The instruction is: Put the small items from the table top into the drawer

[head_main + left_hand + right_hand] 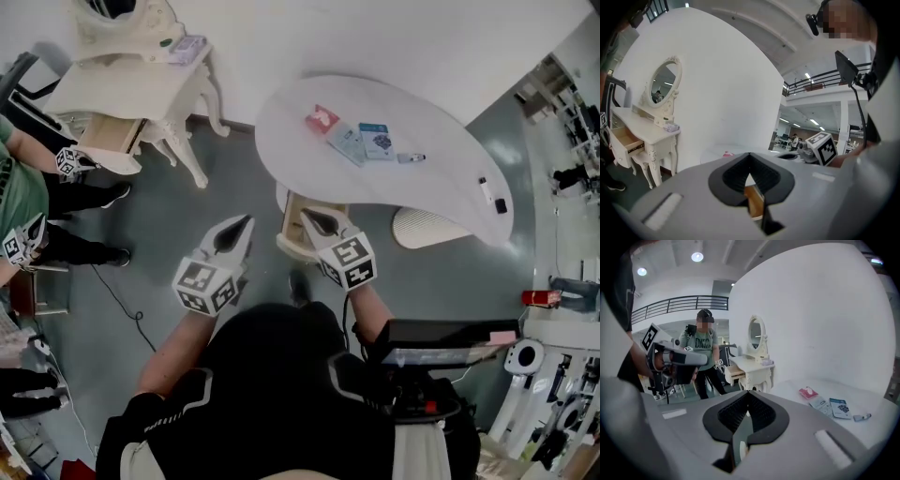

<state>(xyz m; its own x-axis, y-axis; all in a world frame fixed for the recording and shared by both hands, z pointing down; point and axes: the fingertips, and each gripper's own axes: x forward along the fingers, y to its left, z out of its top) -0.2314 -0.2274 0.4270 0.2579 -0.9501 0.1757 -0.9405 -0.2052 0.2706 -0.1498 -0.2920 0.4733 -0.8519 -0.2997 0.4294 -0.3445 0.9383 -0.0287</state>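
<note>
Left tongs: I see the ribbed black tips pressed together, holding nothing.
Right tongs: shut tight too, empty.
Small items: flat pink packet and glossy blue cards on the smooth, curved white desk, beyond both tips.
Drawer: wooden, open, at the right tongs' tips.

Lab hall: mezzanine railing, ceiling lights, staged dressing table.
</note>
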